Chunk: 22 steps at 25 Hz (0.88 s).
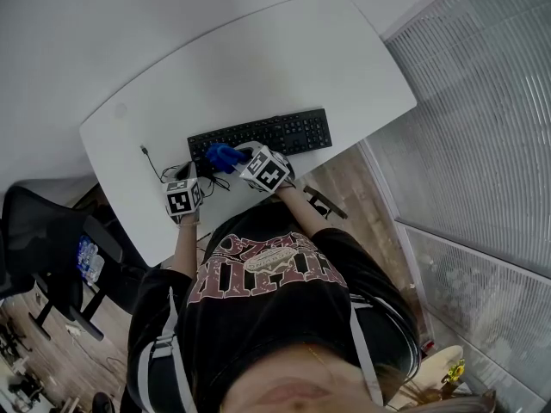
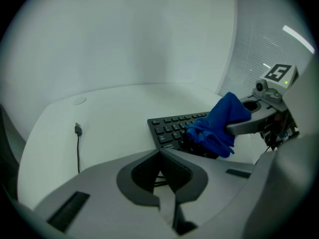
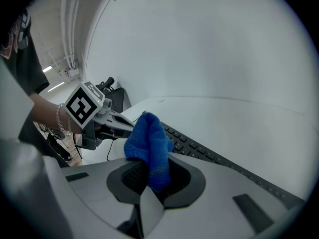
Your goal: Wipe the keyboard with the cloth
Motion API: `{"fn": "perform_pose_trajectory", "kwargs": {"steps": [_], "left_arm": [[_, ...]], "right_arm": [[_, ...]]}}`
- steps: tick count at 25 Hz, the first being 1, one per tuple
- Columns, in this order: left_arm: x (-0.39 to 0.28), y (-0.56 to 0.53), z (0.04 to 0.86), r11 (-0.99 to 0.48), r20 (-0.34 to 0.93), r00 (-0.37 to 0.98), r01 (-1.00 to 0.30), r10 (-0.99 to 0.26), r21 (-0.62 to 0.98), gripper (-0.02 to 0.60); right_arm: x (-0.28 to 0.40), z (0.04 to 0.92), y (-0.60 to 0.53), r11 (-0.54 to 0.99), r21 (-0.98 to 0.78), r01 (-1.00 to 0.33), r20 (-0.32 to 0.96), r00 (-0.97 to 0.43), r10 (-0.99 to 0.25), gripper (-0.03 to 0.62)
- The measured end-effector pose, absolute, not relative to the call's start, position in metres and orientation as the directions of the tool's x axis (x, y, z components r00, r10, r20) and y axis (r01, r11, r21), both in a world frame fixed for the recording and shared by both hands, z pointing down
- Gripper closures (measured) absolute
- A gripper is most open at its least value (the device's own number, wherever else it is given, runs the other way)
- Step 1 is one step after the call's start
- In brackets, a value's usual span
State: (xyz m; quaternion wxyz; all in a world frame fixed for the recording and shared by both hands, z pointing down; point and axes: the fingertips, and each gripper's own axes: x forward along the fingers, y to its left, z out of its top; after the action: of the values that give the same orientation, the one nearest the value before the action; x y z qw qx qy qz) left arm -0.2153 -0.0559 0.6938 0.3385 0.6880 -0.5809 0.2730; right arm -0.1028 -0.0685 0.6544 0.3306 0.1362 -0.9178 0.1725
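A black keyboard [image 1: 263, 134] lies near the front edge of the white table [image 1: 258, 67]. My right gripper [image 1: 234, 158] is shut on a blue cloth [image 1: 222, 156], which hangs over the keyboard's left end. In the right gripper view the cloth [image 3: 148, 144] bulges up out of the jaws of the right gripper [image 3: 152, 177], with the keyboard [image 3: 214, 157] just beyond. My left gripper [image 1: 188, 175] hovers left of the keyboard, jaws shut on nothing. The left gripper view shows the left gripper [image 2: 160, 156], the keyboard [image 2: 172, 127] and the cloth [image 2: 219, 126] to its right.
A thin black cable with a plug [image 2: 78, 129] lies on the table left of the keyboard. A black office chair [image 1: 39, 231] stands at the left of the table. A ribbed glass wall [image 1: 482, 144] runs along the right, beyond a strip of wooden floor [image 1: 362, 196].
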Motion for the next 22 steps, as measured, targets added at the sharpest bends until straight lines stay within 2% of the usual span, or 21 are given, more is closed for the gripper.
{"fn": "perform_pose_trajectory", "kwargs": {"steps": [22], "left_arm": [[-0.214,-0.055,0.694,-0.087,0.775,0.153,-0.988,-0.613,0.127,0.546]], "right_arm": [[-0.042,0.660,-0.089,0.854,-0.198,-0.482,0.679,-0.696,-0.235,0.537]]}}
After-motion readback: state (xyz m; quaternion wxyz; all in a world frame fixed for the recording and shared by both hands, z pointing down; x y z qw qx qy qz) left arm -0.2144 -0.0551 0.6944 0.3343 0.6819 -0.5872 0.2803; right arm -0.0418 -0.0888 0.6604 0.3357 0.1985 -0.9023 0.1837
